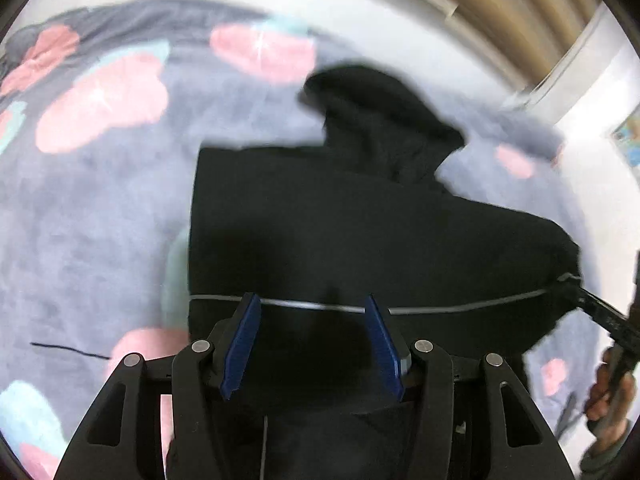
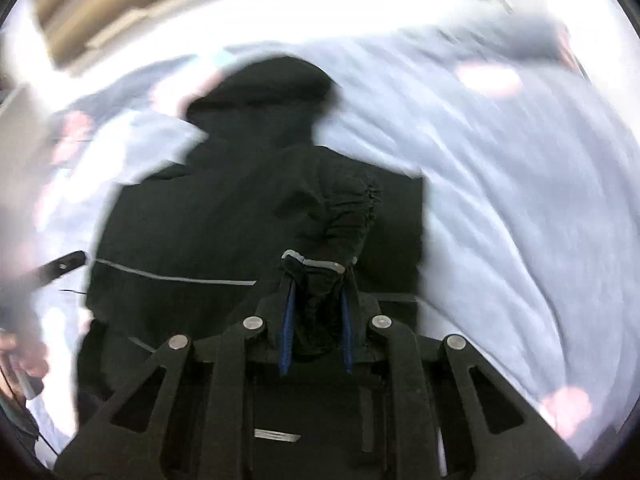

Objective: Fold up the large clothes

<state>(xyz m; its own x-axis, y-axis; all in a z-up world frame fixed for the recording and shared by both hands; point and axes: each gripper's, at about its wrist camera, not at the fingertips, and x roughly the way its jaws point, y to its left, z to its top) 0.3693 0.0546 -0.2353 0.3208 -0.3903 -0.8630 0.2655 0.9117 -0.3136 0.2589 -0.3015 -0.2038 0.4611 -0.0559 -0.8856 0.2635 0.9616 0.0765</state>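
The black jacket (image 1: 340,240) lies spread on the flowery bed (image 1: 80,208). The right tongs (image 2: 318,312) pinch its bunched cuff; the left tongs (image 1: 312,344) hang wide, holding nothing. A hard pull could mess the fold.

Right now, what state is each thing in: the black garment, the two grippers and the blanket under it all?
Black hooded jacket: spread on the blanket, partly folded, one edge lifted.
Left gripper: open over the jacket, nothing pressed between its pads.
Right gripper: shut on a bunched piece of the jacket's edge.
Flowered blanket: lying spread out beneath the jacket, rumpled.
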